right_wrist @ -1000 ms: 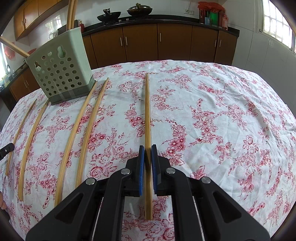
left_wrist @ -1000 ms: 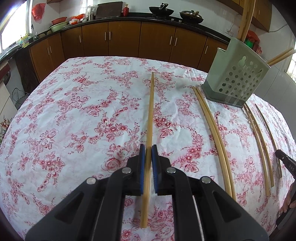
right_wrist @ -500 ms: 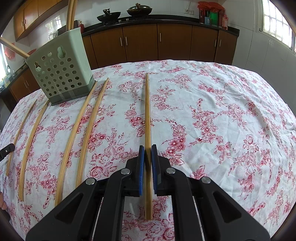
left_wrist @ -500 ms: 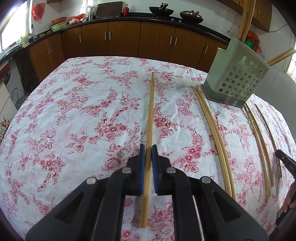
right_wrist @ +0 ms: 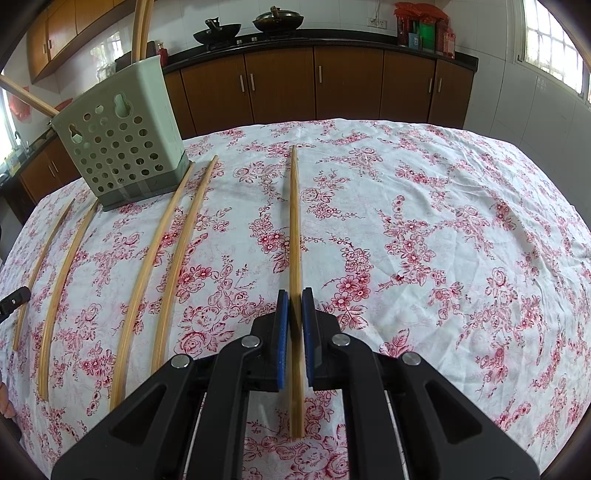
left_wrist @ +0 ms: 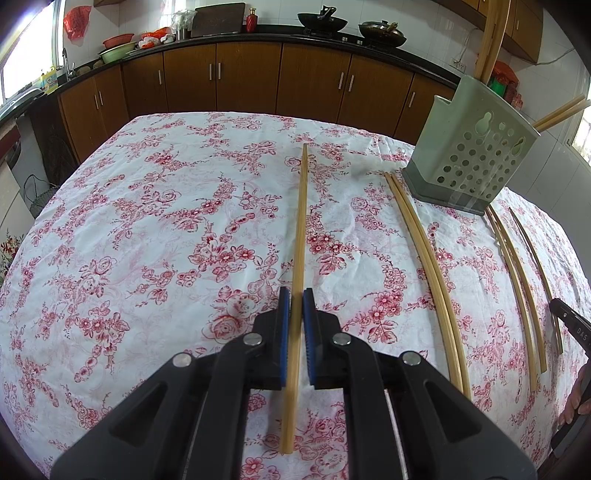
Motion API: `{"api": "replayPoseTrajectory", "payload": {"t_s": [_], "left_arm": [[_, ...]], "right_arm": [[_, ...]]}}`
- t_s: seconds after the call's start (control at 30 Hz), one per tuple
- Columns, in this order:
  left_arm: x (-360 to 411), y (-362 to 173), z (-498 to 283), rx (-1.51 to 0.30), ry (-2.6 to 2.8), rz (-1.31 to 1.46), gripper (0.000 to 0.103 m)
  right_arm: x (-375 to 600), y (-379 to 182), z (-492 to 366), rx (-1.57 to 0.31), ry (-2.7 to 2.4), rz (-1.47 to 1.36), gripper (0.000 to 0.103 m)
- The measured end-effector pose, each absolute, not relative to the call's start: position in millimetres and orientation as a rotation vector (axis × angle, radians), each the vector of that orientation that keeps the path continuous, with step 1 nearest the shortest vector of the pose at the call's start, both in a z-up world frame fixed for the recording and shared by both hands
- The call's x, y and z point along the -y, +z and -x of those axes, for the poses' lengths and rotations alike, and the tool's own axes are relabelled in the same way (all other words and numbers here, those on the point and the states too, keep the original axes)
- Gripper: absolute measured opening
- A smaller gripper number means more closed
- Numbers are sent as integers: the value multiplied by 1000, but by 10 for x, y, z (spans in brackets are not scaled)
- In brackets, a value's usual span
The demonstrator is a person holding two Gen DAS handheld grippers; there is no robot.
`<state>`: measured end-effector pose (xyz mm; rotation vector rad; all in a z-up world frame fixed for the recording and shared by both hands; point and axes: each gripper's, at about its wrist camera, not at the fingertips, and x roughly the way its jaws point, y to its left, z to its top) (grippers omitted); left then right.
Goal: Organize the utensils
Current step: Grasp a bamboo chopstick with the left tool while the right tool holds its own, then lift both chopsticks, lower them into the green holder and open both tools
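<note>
The left tongs [left_wrist: 295, 314] are closed on a chopstick [left_wrist: 300, 236], its blue pads [left_wrist: 283, 325] pressed against both sides of the stick near its near end. The stick runs straight away from the tongs over the flowered cloth [left_wrist: 147, 229] that covers the counter; whether it touches the cloth cannot be told.

The right tongs [right_wrist: 295, 314] likewise grip a second chopstick [right_wrist: 294, 229], held close to its near end and pointing to the far side of the counter.

In the left view, a pair of chopsticks [left_wrist: 424, 266] lies on the cloth to the right of the held stick, the two touching side by side. Farther right lie more chopsticks [left_wrist: 517, 280], close together. In the right view the same loose sticks lie to the left of the held one, well apart from it.

A pale green perforated holder [left_wrist: 469, 162] stands at the far ends of the loose sticks, tilted, with chopsticks [left_wrist: 491, 40] rising out of its top. In the right view this holder [right_wrist: 122, 144] stands at far left.

Brown cabinets [right_wrist: 314, 85] line the far wall, with two dark woks [left_wrist: 323, 20] on the worktop above.
</note>
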<state>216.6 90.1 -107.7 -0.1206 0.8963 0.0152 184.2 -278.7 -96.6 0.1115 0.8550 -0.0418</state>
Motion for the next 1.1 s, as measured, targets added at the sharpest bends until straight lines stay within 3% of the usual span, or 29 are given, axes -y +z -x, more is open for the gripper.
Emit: {"api": "replayPoseTrajectory", "payload": {"t_s": [0.77,1.1], "left_arm": [[-784,-1016,-2022,-912,22,-18,8],[-851,-61,-1878,-681,-7,32,8]], "right_arm": [[2789,-878,-1741,-838,-43,-118,8],[2887,-4,-1487,-592,-38,-131,8]]}}
